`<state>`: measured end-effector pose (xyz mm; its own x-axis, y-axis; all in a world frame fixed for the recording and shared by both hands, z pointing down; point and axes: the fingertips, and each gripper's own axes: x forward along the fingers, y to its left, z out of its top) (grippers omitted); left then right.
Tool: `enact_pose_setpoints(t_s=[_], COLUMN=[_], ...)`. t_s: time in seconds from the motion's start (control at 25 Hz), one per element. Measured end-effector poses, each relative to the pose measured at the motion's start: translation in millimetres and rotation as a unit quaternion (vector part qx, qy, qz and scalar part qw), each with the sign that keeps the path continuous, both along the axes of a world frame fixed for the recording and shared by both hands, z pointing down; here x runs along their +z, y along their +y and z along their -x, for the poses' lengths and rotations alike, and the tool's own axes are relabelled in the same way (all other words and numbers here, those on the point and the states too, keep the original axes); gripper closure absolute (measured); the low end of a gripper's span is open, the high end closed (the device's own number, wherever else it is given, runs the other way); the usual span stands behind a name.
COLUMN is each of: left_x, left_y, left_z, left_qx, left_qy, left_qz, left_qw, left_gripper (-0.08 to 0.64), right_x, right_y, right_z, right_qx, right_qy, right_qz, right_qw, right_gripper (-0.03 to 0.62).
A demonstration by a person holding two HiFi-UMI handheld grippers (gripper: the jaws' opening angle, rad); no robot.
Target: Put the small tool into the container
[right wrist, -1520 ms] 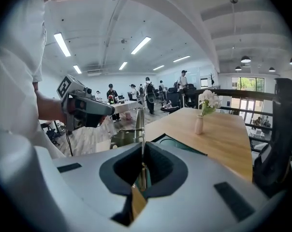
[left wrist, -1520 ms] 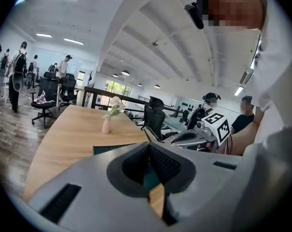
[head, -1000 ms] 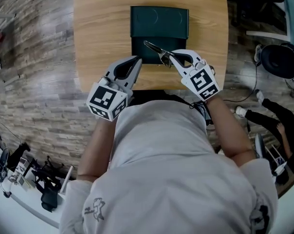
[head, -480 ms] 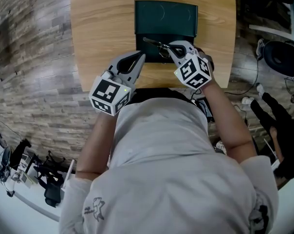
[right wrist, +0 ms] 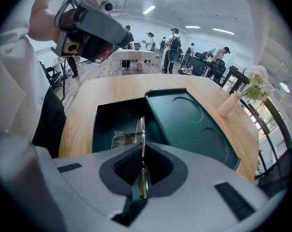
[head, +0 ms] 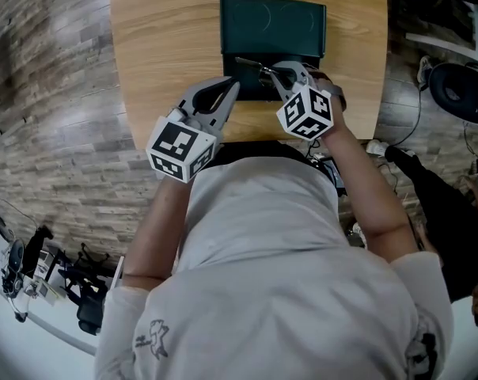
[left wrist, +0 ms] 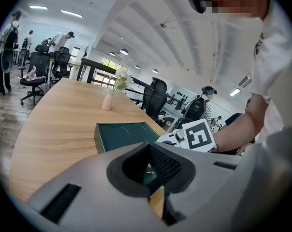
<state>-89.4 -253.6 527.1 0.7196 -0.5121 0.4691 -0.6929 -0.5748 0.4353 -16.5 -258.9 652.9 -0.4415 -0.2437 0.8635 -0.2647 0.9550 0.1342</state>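
The right tongs are pinched narrow on the small tool, a slim piece of bright metal clamped edge-on between the pads. Its long axis runs in line with the tongs and sticks out past their tips. In the head view that free end points left and slightly far, across the box opening. A second strip of the same metal shows just left of the blade; whether it is a lever or a folded arm I cannot tell.

The tool hangs directly over the open well of the container, a dark green box on the table. The well is the near half, and the flat lid, with two round impressions, lies open on the far side. So the target is straight below the right tongs rather than off to a side, and this hand is the one placed to finish. As I judge it, what remains is a short drop into the well and then opening the grip. The protruding tip looks likely to clear the left wall.

The left tongs sit at the container's near left corner, drawn together with nothing between them, touching neither tool nor box as far as I can see.
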Motion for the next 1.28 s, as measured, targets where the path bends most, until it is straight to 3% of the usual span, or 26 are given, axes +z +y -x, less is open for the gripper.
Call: enact_pose_setpoints(t_s=[0.4, 0.84, 1.28], left_x=[2, 0, -20], left_y=[6, 19, 31], left_z=[-2, 0, -12], left_qx=[-0.003, -0.01, -0.011], left_qy=[0.002, 0.004, -0.001], left_qz=[0.007, -0.002, -0.026], left_qw=[1.0, 0.9999, 0.9996], left_gripper=[0.554, 0.554, 0.554], right_x=[4, 14, -12], right_y=[-3, 23, 34], right_z=[-2, 2, -4], right_qx=[0.007, 0.046, 0.045], right_qy=[0.011, -0.017, -0.031], right_qz=[-0.005, 0.093, 0.064], right_qw=[1.0, 0.994, 0.996], right_gripper=[0.574, 0.399, 0.396])
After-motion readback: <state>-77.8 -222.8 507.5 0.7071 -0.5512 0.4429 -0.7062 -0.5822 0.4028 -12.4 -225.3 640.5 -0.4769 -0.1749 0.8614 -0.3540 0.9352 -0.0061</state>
